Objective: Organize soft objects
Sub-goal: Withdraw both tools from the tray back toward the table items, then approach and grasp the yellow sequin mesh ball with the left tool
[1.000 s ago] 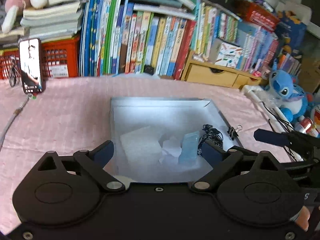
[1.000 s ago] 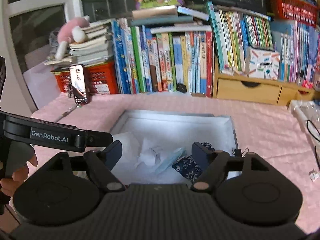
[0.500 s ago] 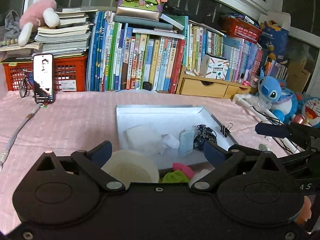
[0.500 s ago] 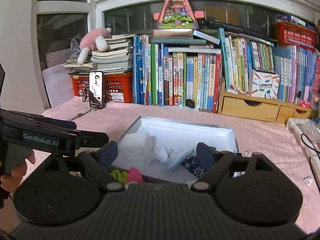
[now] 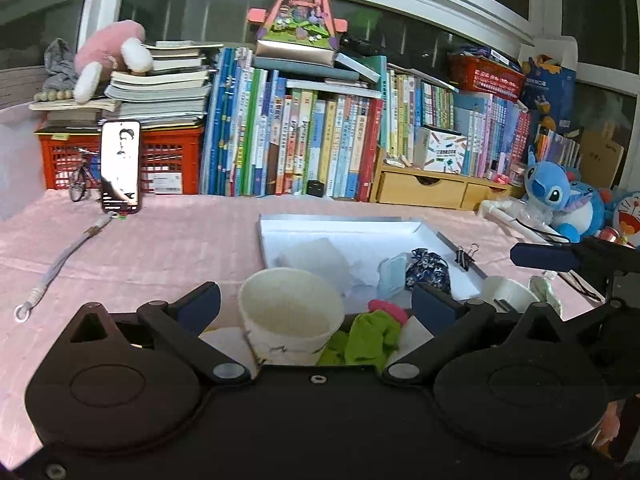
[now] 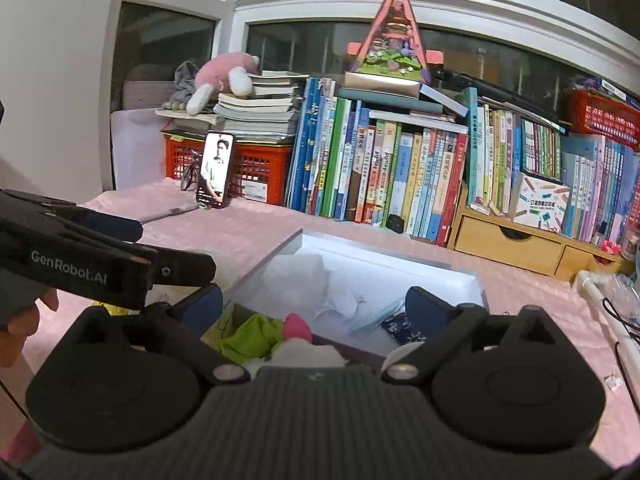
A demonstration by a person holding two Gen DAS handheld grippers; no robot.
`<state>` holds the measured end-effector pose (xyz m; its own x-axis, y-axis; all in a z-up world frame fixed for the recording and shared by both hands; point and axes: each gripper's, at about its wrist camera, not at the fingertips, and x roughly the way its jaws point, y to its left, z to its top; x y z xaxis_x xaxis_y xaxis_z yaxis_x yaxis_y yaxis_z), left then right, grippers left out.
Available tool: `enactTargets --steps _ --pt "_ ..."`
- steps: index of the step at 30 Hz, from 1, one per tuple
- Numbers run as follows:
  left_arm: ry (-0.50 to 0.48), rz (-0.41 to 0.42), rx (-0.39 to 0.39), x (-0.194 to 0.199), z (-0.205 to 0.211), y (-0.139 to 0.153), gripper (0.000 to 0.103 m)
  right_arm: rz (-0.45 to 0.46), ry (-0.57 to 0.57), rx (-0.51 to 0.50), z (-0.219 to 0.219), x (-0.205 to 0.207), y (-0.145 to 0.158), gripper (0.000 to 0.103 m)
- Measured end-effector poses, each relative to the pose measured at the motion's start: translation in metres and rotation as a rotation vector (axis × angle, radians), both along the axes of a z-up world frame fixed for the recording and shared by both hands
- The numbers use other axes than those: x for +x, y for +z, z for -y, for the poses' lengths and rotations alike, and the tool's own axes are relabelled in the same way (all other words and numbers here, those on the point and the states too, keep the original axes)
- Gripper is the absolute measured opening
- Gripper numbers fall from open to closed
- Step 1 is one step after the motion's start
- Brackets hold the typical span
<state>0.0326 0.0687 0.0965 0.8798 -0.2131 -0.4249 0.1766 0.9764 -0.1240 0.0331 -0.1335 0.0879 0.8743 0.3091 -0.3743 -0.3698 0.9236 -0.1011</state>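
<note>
Now both grippers' fingers (image 5: 199, 303) opening, holding nothing

Your left gripper's body hides the base of the cup (image 5: 291, 312) and the lower part of the green cloth (image 5: 366, 338). From the right wrist, the pouch (image 6: 402, 330) is half behind a finger. Your hand (image 6: 24, 326) is cut off at the left edge. Book titles are too small to read.
</note>
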Motion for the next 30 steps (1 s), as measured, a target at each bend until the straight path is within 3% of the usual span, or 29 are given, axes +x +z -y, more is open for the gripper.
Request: enactTargets --steps 13,30 --pt "0.102 -0.01 0.011 -0.018 -0.018 -0.036 0.102 0.013 -0.029 0.02 -0.002 -0.014 -0.035 0.103" --pt "0.202 -0.03 0.094 -0.022 -0.022 -0.069 0.103 0.098 0.024 -0.111 -0.025 -0.032 -0.058 0.103"
